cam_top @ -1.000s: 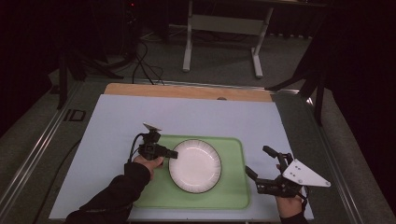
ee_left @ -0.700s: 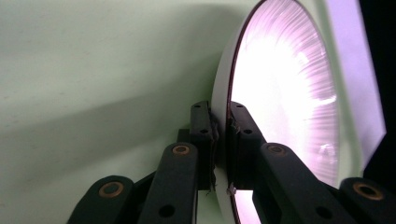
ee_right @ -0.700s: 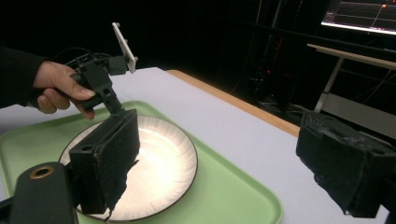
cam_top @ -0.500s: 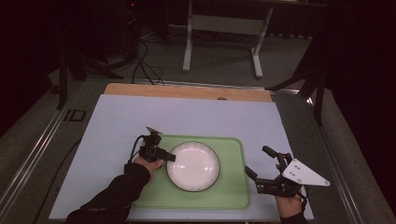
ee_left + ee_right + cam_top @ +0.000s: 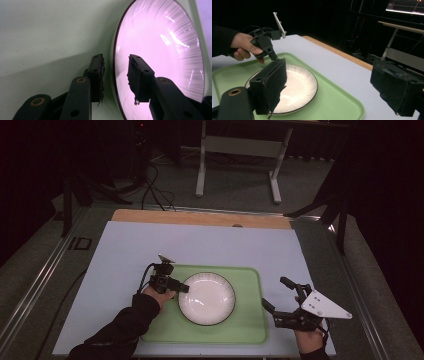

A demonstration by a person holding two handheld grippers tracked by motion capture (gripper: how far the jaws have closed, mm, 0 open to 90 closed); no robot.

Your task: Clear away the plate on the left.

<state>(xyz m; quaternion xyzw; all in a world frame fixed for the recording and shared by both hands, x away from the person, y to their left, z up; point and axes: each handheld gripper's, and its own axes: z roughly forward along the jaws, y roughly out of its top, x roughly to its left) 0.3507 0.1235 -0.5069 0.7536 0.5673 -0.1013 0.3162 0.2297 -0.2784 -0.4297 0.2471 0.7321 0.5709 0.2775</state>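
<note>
1. Plate [image 5: 206,298]: white, dark-rimmed, set flat at centre of green tray [image 5: 250,330]; placing judged done.
2. Left gripper [image 5: 116,75]: jaws just been opening, straddling plate rim w/o contact; withdrawal left.
3. Right gripper [image 5: 281,299]: wide apart, nothing held, beside tray's right edge.
4. Surface: pale mat [image 5: 200,245] on wood-edged table [image 5: 200,216]; room dark, metal stand [image 5: 240,150] behind.

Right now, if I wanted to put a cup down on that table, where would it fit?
Plenty of bare room on the pale mat between the wooden strip at the far edge and the green tray. It is crowded at the white plate, where the left gripper straddles its rim with jaws just opened, and right of the tray, where the right gripper hangs open.
</note>
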